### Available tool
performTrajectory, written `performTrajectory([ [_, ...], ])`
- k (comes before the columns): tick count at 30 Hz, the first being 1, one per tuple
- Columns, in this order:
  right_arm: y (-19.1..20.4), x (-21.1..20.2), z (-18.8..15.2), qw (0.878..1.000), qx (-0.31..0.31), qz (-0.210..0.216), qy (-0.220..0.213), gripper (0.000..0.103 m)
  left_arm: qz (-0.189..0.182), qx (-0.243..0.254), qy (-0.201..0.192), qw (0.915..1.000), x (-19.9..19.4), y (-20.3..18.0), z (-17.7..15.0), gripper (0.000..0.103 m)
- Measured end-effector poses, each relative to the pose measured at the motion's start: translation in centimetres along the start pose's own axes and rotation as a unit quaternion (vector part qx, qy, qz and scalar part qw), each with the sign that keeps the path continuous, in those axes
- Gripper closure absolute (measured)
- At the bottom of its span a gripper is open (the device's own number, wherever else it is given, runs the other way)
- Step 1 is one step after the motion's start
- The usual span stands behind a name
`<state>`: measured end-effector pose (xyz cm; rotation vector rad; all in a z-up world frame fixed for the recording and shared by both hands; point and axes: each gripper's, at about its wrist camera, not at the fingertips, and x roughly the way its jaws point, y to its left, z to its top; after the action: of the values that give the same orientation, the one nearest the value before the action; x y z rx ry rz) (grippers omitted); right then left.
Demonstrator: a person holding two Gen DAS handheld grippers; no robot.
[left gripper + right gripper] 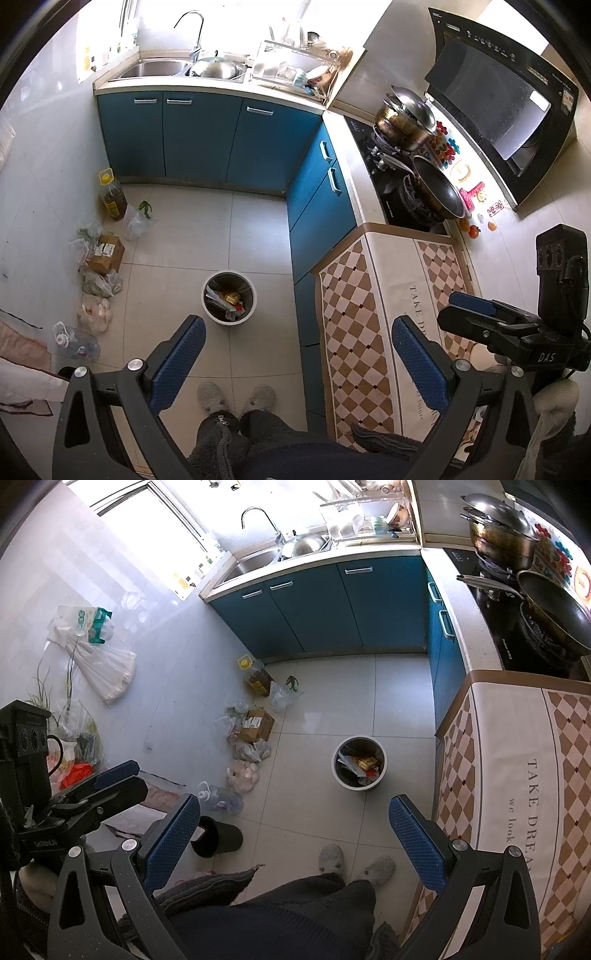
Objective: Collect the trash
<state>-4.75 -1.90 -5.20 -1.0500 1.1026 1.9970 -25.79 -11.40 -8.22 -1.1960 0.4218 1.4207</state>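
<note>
We are holding both grippers high over the kitchen floor, pointing steeply down, with our two grey slippers [236,397] showing below. The left gripper [299,354] is spread wide with nothing between its two blue-padded fingers [177,363], and the right gripper [295,830] is likewise gaping and holding nothing; each is showing at the edge of the other's view. One round white trash bin with a dark liner [229,297] is standing on the pale tiles just ahead of the slippers, already holding crumpled paper and a yellow wrapper [231,296]. Along the wall we are counting one cardboard box [107,253], one yellow-capped oil jug [112,195], one clear plastic water jug lying on its side [75,341], and several plastic bags [98,282]. One black cylindrical bin [218,836] is lying tipped beside the right gripper's left finger.
</note>
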Motion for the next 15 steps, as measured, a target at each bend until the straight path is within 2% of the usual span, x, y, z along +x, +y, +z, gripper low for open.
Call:
performTrajectory([
  [15, 0.7, 0.3, 0.2, 1.0, -0.004, 0.0, 0.0, 0.0, -0.001, 0.002, -0.003, 1.0, 0.1, -0.5, 1.2, 0.0],
])
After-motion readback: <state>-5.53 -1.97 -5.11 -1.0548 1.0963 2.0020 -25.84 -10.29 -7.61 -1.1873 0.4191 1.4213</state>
